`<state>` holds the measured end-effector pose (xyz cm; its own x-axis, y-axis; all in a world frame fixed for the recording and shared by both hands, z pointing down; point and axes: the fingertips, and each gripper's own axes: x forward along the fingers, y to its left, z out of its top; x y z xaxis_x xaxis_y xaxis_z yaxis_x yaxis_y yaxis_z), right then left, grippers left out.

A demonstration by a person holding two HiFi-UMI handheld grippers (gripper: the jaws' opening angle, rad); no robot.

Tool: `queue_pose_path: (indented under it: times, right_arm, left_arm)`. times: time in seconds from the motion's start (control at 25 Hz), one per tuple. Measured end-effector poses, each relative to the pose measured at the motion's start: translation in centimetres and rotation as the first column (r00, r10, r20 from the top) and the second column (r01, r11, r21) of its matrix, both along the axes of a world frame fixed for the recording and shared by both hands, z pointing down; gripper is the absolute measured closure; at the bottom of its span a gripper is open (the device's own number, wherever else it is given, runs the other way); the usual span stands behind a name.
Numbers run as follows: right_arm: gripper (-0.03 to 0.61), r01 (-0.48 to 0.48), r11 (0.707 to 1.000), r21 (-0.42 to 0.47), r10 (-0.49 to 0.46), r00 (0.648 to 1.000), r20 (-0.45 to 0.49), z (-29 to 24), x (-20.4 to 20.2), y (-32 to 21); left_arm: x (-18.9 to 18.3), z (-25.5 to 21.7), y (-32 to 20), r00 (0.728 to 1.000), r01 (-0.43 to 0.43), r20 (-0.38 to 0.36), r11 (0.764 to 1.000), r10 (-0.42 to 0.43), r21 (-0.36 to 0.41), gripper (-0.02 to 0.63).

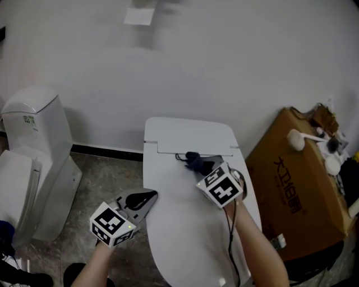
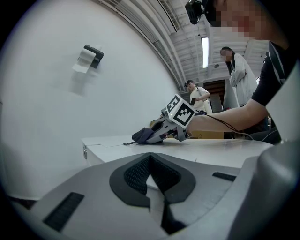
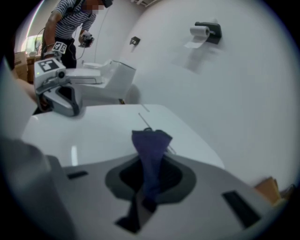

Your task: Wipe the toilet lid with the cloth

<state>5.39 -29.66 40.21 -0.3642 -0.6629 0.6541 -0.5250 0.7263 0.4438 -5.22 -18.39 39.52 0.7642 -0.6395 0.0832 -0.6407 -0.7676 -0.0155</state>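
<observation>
The white toilet lid (image 1: 185,224) lies shut in the middle of the head view. My right gripper (image 1: 205,166) is over its back part, near the hinge, shut on a dark blue cloth (image 1: 195,161) that touches the lid. In the right gripper view the cloth (image 3: 151,150) sticks out forward from between the closed jaws onto the lid (image 3: 103,131). My left gripper (image 1: 150,196) is shut and holds nothing, with its tips at the lid's left edge. The left gripper view shows its closed tips (image 2: 152,180), the cloth (image 2: 143,136) and the right gripper (image 2: 161,131) across the lid.
A second white toilet (image 1: 33,151) stands at the left against the wall. A brown cardboard box (image 1: 297,190) with brushes on top sits close to the right of the lid. A toilet paper holder (image 1: 139,15) hangs on the wall. People stand beyond (image 2: 197,96).
</observation>
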Motion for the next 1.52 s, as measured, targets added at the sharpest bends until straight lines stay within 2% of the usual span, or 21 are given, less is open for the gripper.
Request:
queue_pose_path:
  times: [0.76,1.52]
  right_arm:
    - [0.515,0.097,0.995,-0.026,-0.097,0.995,-0.009,0.1,-6.3,0.8]
    - [0.515,0.207,0.977,-0.050,-0.208,0.978,-0.019,0.2,-12.9,2.7]
  left_arm:
    - [0.0,-0.1,0.0,1.000,-0.012,-0.024,1.000,0.012,0.000,0.598]
    - [0.1,0.0,0.0,1.000,-0.014,-0.027,1.000,0.014,0.000,0.598]
